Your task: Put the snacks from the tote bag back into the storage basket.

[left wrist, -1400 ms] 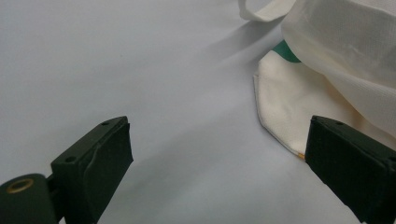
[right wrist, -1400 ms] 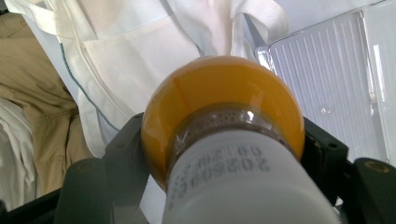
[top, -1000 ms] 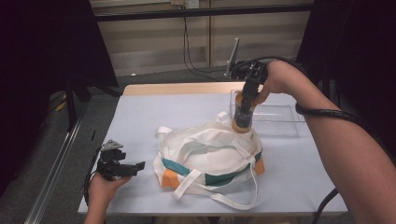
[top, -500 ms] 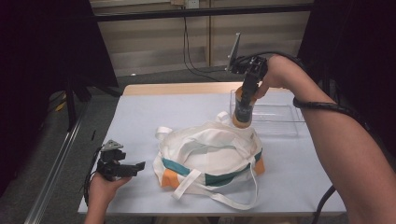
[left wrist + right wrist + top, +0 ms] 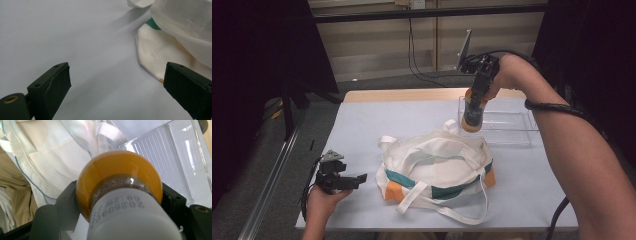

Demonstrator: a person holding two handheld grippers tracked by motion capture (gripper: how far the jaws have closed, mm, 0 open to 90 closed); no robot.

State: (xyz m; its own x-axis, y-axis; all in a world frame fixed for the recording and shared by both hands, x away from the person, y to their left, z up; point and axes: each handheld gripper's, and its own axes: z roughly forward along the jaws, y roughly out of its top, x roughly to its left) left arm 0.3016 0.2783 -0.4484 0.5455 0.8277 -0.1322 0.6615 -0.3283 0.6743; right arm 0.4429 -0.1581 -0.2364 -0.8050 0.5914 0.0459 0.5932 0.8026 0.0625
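left gripper (image 5: pixel 357 178): black body, grey three-cornered plate on top, black cable | right gripper (image 5: pixel 473 116): black, grey plate, thick black cable | jaws: black ribbed pads, brass screw | arms: bare, no sleeves

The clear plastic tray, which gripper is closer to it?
Right. The right gripper, shut on an orange bottle, hangs just above the clear plastic tray's near-left end. The left gripper rests at the table's near-left edge, beyond the tote bag.

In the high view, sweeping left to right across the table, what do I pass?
Left tongs → white tote bag → orange bottle held in the right tongs → clear plastic tray.
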